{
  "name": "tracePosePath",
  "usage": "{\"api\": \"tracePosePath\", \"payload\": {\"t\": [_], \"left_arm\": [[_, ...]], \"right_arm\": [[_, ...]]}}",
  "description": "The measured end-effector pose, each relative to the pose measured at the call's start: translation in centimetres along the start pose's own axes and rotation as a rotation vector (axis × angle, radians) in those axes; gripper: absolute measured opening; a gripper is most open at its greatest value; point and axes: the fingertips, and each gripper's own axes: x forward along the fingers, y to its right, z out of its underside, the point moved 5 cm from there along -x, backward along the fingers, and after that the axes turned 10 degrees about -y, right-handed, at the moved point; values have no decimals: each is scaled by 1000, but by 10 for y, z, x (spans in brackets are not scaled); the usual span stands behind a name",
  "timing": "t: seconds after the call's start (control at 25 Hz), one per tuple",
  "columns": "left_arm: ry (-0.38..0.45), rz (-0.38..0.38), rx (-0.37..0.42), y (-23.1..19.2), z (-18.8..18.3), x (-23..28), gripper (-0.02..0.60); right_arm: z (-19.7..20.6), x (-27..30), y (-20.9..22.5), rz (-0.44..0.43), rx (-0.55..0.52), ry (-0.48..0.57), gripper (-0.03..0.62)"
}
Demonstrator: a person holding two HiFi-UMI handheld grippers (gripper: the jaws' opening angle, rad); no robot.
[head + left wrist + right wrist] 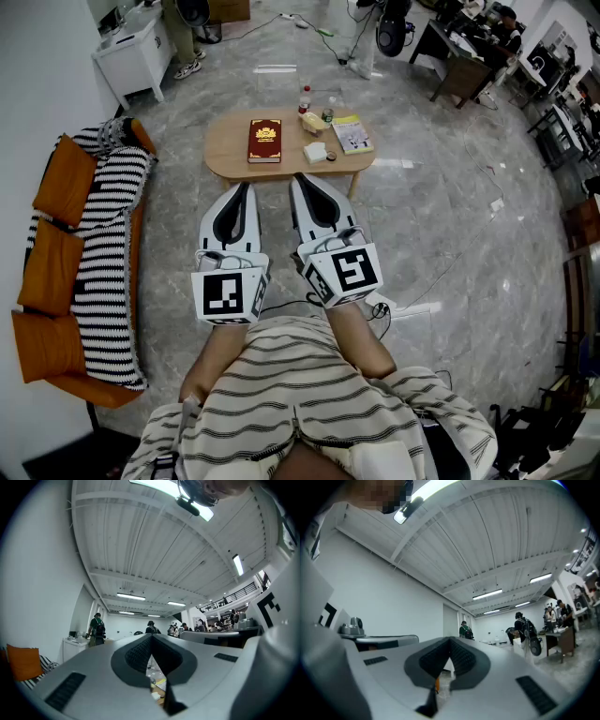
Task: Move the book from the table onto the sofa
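Note:
A dark red book [265, 141] with gold print lies flat on the left half of a low oval wooden table [225, 155]. The sofa [84, 253], orange with a black-and-white striped cover, stands along the left wall. My left gripper [246, 186] and right gripper [300, 178] hang side by side in front of the table's near edge, both shut and empty, tips pointing at the table. In the left gripper view the jaws [151, 638] meet, with table items glimpsed below. In the right gripper view the jaws [450, 641] are shut too.
On the table also lie a yellow-green booklet [352, 133], a white box [315, 152], a small bottle [305, 97] and small jars. A white cabinet [136, 47] stands at the back left, desks and chairs at the back right. Cables run over the marble floor.

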Motion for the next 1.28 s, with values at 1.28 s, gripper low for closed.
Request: {"api": "tracePosePath", "payload": {"t": [1.28], "left_arm": [[-34,-117,28,71,35,87,5]], "right_arm": [[29,0,124,-54,38,-27,12]]}}
